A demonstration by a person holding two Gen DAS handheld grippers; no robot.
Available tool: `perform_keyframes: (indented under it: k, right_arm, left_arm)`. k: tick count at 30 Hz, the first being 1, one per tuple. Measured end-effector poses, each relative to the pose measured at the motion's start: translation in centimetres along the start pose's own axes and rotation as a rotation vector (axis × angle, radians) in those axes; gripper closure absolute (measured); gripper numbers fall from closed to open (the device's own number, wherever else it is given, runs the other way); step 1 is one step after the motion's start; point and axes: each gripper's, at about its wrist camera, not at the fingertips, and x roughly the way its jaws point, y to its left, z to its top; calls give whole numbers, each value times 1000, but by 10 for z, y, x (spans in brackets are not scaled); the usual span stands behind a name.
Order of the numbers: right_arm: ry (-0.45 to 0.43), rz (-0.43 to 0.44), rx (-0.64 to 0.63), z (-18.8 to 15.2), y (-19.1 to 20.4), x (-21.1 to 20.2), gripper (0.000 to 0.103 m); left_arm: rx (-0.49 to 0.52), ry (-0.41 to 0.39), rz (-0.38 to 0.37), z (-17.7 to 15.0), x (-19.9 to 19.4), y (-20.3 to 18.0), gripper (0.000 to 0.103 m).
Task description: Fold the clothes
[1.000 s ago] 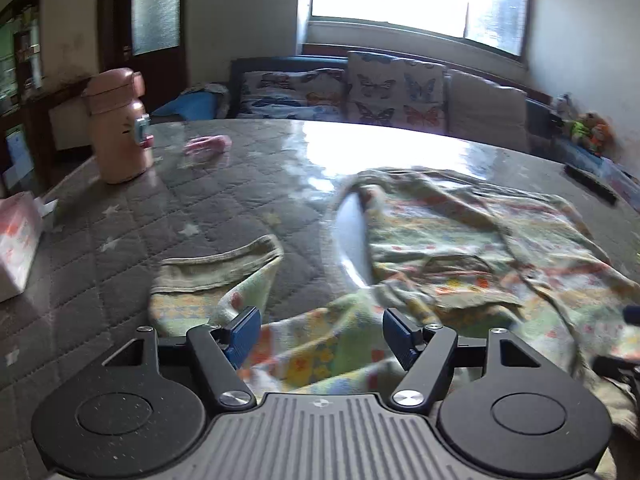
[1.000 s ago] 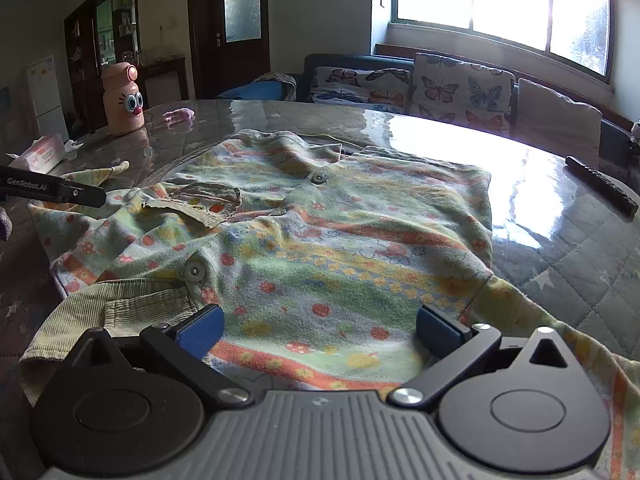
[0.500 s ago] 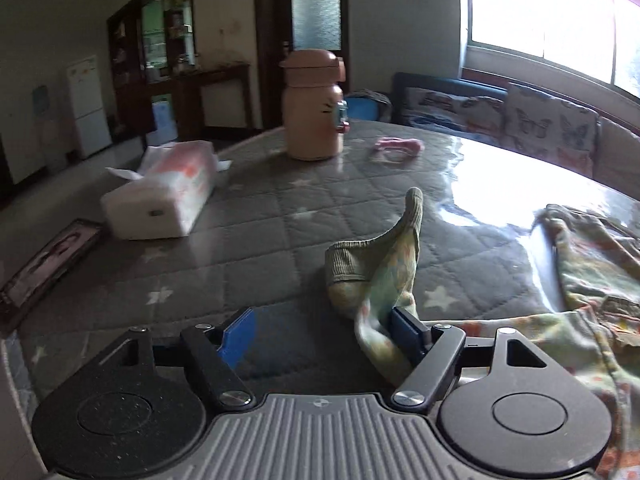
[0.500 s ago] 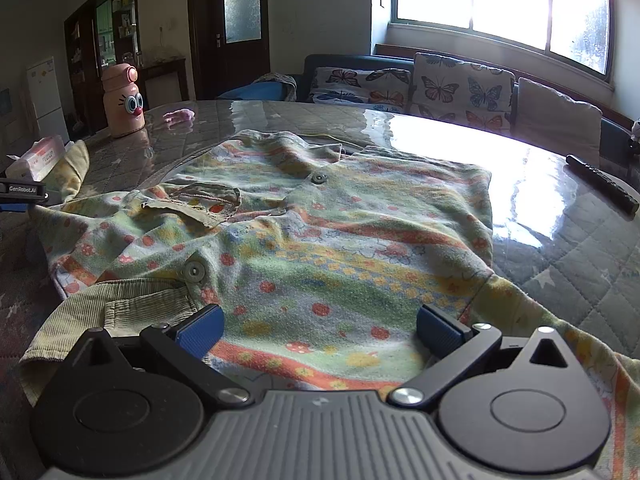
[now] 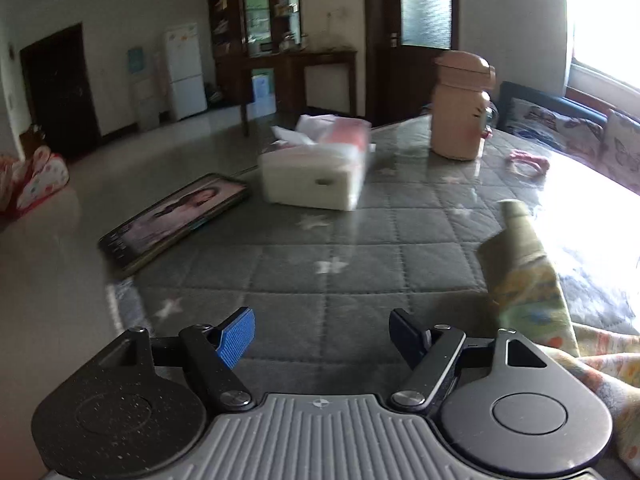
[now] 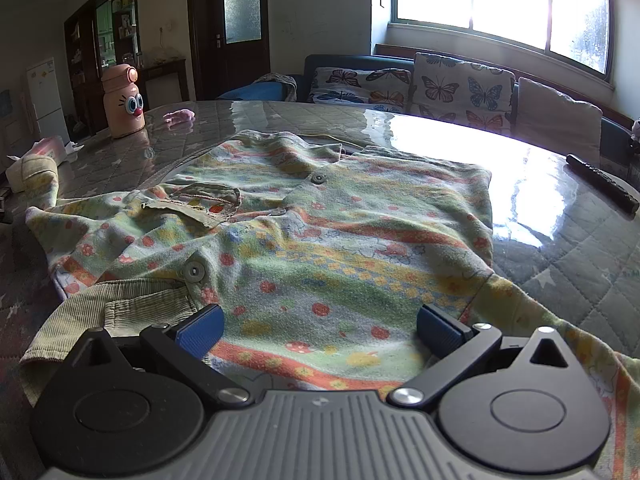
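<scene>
A child's patterned shirt [image 6: 320, 240] with green, yellow and orange stripes and buttons lies spread on the grey quilted table [image 6: 580, 280]. My right gripper [image 6: 320, 330] is open and empty, low over the shirt's near hem. Its left sleeve [image 6: 38, 178] stands raised at the far left. In the left wrist view that sleeve [image 5: 524, 276] stands up to the right of my left gripper [image 5: 322, 336], which is open and empty over bare table [image 5: 320, 280]. The sleeve lies outside its right finger.
A tissue box [image 5: 316, 172] and a pink bottle [image 5: 460, 120] stand on the table's left part, with a pink hair band [image 5: 528, 160] behind. A black remote [image 6: 602, 182] lies at the right edge. A framed picture [image 5: 176, 220] lies on the floor beyond the table edge. A sofa [image 6: 440, 84] stands behind.
My left gripper has swung left, away from the shirt; the sleeve that lay between its fingers now stands to its right. The right gripper has not moved.
</scene>
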Motion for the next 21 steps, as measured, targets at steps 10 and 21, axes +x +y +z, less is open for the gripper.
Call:
perform_keyframes:
  k: [10,21]
  right_arm:
    - [0,1,1,0,0,0,0]
    - [0,1,2,0,-1,0,0]
  left_arm:
    - [169,-108,-204,9,-27,-55,2]
    - [416,-90,-112,13,18,-136,0]
